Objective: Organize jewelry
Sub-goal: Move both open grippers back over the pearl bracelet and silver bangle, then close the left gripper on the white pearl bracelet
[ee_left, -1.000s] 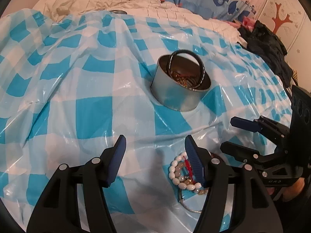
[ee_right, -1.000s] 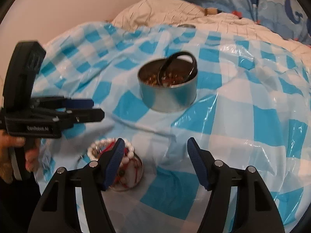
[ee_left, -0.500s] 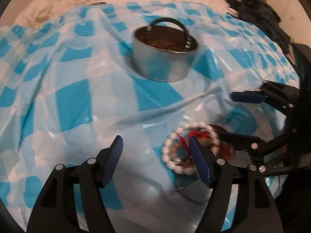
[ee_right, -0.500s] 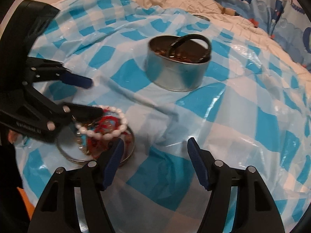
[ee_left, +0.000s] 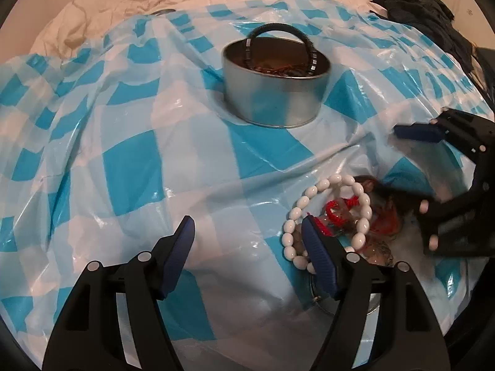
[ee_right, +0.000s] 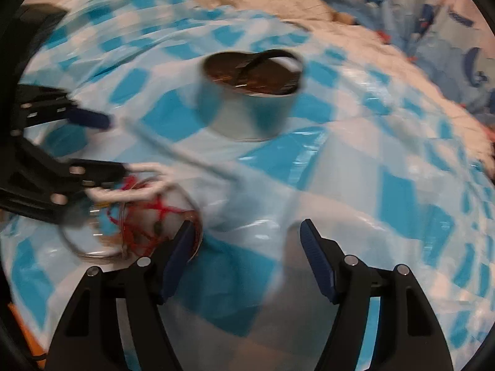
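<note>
**Q:** Sorting jewelry on a bed, how far along is it?

**A:** Partway, I judge. A round metal tin (ee_left: 275, 86) sits on a blue-and-white checked plastic sheet (ee_left: 130, 170) at about 12 o'clock in the left wrist view. It already holds brownish-gold pieces, too small to name, and a dark beaded bangle (ee_left: 283, 46) stands propped inside with its arch above the rim.

**Q:** What is left outside the tin?

**A:** A small heap at about 4 o'clock in the same view, well apart from the tin: a white bead bracelet (ee_left: 328, 216), some red cord (ee_left: 340, 208), and a plain metal ring (ee_right: 92, 244) lying partly under the heap, seen better from the right wrist. Other small pieces there are too tangled and blurred to name. All of that, by my reading, has yet to go in the tin.

**Q:** Where are the grippers?

**A:** The left gripper (ee_left: 247, 235) is wide open and holds nothing; its right finger overlaps the near edge of the white bracelet in the picture, though I cannot tell whether it touches. The right gripper (ee_right: 247, 235) is also wide open and empty, its left finger just beside the heap. That view is motion-blurred.

**Q:** So nothing is grasped?

**A:** Nothing. The heap looks like the next target.
</note>
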A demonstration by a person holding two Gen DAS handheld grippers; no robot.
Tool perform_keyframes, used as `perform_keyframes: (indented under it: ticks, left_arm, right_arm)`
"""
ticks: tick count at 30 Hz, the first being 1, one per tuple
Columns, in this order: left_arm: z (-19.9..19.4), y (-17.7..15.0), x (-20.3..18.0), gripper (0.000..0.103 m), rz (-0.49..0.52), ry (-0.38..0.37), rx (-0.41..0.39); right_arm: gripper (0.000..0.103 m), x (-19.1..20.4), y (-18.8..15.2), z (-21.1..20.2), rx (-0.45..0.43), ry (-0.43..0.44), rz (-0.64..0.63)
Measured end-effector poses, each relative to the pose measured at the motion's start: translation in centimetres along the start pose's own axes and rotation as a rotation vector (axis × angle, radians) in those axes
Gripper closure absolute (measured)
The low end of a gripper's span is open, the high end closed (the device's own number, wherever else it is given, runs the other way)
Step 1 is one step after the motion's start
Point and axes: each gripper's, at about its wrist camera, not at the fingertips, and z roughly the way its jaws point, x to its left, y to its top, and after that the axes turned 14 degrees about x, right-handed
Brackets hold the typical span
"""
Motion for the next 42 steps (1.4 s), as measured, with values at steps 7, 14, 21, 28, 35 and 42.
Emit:
perform_keyframes:
  ticks: [7,14,21,28,35,42]
  left_arm:
    - [-0.7,-0.2,1.7,0.035,-0.058,0.090,-0.028]
    - [0.3,0.3,-0.2,0.037,0.014,0.003,-0.007]
    - [-0.4,0.3,0.1,0.092,0.016,-0.036,-0.005]
    - [-1.0,0.4,2.7,0.078,-0.101,-0.185,-0.044]
    - [1.0,0.6,1.2,0.092,-0.027,-0.150,0.021]
    - [-2.3,0.3,2.6,0.097,-0.074,-0.167,-0.077]
  right_arm:
    - [0.035,-1.0,0.1,-0.7,-0.033,0.019,0.033]
    - [0.049,-0.8,0.2,-0.6,-0.010,0.184,0.035]
    - [0.064,-0.5,-0.1,-0.2,0.021,0.227,0.025]
    - [0.064,-2.0,-0.1,-0.5,0.000,0.286,0.091]
    - [0.066,-0.7,0.0,-0.2,0.035,0.355,0.023]
    - [0.066,-1.5,0.1,-0.4,0.013,0.443,0.068]
